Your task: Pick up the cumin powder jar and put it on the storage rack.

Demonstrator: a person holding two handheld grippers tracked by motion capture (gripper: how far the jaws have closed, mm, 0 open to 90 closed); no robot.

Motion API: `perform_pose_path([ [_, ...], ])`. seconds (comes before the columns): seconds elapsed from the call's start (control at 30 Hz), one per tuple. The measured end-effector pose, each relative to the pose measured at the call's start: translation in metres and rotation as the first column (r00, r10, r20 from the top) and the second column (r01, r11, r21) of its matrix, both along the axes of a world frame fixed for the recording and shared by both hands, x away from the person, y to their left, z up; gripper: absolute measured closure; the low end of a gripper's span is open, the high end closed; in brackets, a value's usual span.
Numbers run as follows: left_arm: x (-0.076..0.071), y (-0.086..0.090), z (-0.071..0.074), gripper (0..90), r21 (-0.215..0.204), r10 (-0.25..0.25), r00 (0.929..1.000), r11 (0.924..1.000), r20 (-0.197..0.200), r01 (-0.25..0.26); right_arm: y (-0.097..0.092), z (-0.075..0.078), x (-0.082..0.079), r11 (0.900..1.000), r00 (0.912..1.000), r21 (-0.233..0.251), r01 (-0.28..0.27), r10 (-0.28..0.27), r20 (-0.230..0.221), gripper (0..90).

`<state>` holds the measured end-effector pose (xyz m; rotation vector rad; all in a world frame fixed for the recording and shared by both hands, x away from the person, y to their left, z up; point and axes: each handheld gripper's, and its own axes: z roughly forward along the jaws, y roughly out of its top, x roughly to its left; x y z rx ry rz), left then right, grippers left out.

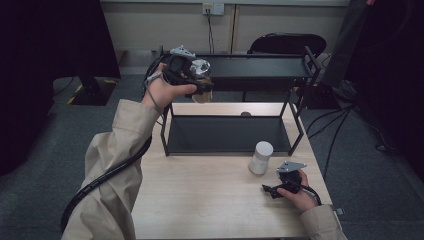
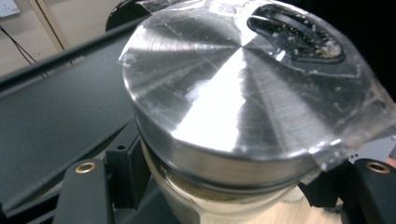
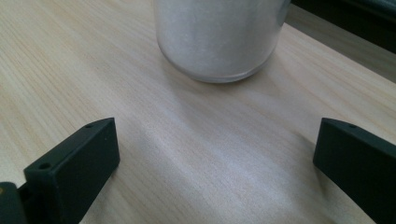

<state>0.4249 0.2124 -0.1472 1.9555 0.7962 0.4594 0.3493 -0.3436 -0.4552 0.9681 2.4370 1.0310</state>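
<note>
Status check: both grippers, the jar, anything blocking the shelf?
Left gripper shut on metal-lidded jar, held up by the rack's top shelf. Right gripper open on table, facing white canister. Shelf unobstructed.

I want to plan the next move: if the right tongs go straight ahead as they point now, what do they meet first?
Probably the white jar: it stands on the table directly ahead of the open right tongs, nothing between them.

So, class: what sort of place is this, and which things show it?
Probably an office or lab test room: a bare wooden table, grey carpet, a wall socket and a black chair.
</note>
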Motion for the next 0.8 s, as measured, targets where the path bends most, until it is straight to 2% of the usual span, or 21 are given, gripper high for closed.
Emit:
perform_pose_path([
  [0.13,0.004,-0.005,0.011,30.7,0.013,0.038,0.9992,0.9992,0.014,-0.038,0.0,0.0,0.0,1.0,1.0,0.001,0.001,-0.001,-0.002,0.0],
  [0.17,0.004,-0.006,0.012,30.8,0.005,0.053,0.9985,0.9986,0.015,-0.053,0.0,0.0,0.0,1.0,1.0,0.001,0.0,0.0,-0.002,0.0],
  [0.27,0.008,-0.011,0.019,30.8,0.023,0.078,0.9966,0.9966,0.025,-0.079,0.0,0.0,0.0,1.0,1.0,0.001,0.0,0.0,-0.002,0.0],
  [0.47,0.018,-0.016,0.021,30.8,0.011,0.139,0.9902,0.9903,0.019,-0.139,0.0,0.0,0.0,1.0,1.0,0.001,0.0,0.0,-0.002,0.0],
  [0.7,0.028,-0.017,0.02,30.8,-0.018,0.21,0.9777,0.9776,0.009,-0.21,0.0,0.0,0.0,1.0,1.0,0.001,0.0,0.0,-0.002,0.0],
  [0.8,0.035,-0.017,0.021,30.8,-0.004,0.223,0.9748,0.9748,0.003,-0.223,0.0,0.0,0.0,1.0,1.0,0.001,0.0,0.0,-0.002,0.0],
])
